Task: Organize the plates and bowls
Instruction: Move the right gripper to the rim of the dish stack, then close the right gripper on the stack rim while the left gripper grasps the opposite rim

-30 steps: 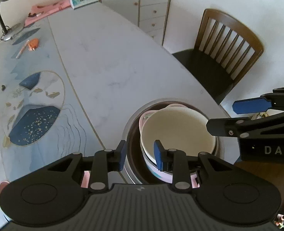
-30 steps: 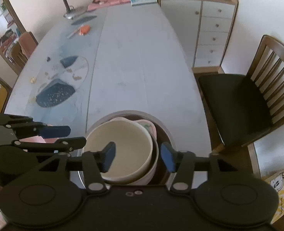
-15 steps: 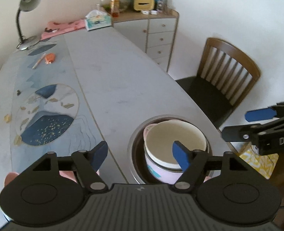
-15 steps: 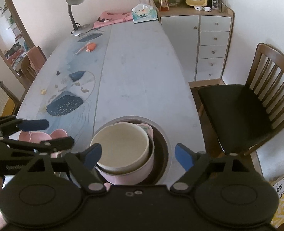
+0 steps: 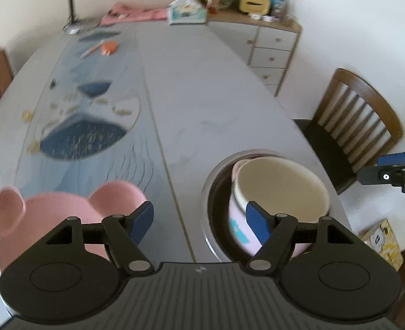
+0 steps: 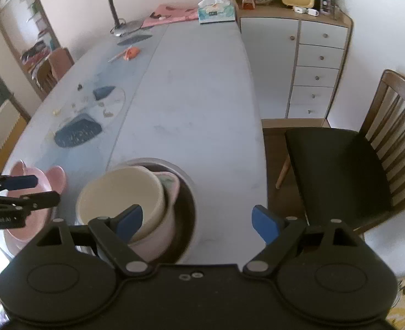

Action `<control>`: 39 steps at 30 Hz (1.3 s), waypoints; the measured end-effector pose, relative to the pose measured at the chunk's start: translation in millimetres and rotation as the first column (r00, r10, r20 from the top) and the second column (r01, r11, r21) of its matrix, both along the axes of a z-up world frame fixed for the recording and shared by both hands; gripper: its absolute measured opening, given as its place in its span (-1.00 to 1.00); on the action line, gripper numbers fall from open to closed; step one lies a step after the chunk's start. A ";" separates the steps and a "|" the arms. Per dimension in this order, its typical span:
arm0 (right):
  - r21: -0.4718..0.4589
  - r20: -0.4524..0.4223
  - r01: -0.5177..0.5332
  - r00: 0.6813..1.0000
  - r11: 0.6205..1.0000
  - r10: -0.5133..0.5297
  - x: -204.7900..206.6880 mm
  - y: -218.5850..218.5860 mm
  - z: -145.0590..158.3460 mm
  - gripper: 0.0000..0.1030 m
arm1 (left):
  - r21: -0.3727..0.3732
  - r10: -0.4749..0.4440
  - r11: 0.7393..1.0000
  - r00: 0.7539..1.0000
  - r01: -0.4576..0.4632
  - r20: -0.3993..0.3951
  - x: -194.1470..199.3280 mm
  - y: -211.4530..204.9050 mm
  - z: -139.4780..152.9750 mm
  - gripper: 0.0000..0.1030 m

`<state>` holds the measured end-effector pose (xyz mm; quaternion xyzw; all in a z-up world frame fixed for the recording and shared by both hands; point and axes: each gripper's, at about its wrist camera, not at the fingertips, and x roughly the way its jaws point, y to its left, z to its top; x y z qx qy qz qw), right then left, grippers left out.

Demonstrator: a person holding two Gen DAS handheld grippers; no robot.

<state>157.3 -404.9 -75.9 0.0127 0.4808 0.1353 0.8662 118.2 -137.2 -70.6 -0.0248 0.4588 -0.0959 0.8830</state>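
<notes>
A cream bowl (image 5: 282, 184) sits nested in a pink bowl (image 5: 238, 228), which stands in a dark plate with a grey rim (image 5: 213, 192) near the table's front right edge. A pink bear-eared plate (image 5: 65, 206) lies to the left of the stack. My left gripper (image 5: 199, 220) is open and empty, raised above the gap between the pink plate and the stack. My right gripper (image 6: 197, 221) is open and empty above the stack's right side. The stack shows in the right wrist view too, with the cream bowl (image 6: 122, 192) and the pink plate (image 6: 51, 181).
A patterned blue runner (image 5: 84, 126) covers the table's left half. A desk lamp (image 6: 117, 2), tissue box (image 6: 216, 13) and orange item (image 6: 131, 53) lie at the far end. A wooden chair (image 6: 353, 159) and a drawer cabinet (image 6: 312, 60) stand to the right.
Both grippers opened wide, lifted and pulled back from the bowl stack. The left gripper shifted left, bringing the pink bear-eared plate into its view.
</notes>
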 end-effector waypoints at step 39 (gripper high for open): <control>0.081 -0.247 -0.192 0.947 0.978 0.207 61.3 8.4 -70.9 -0.79 | -0.127 0.105 0.982 0.958 -0.143 -0.267 41.3 -2.1 -67.3 -0.79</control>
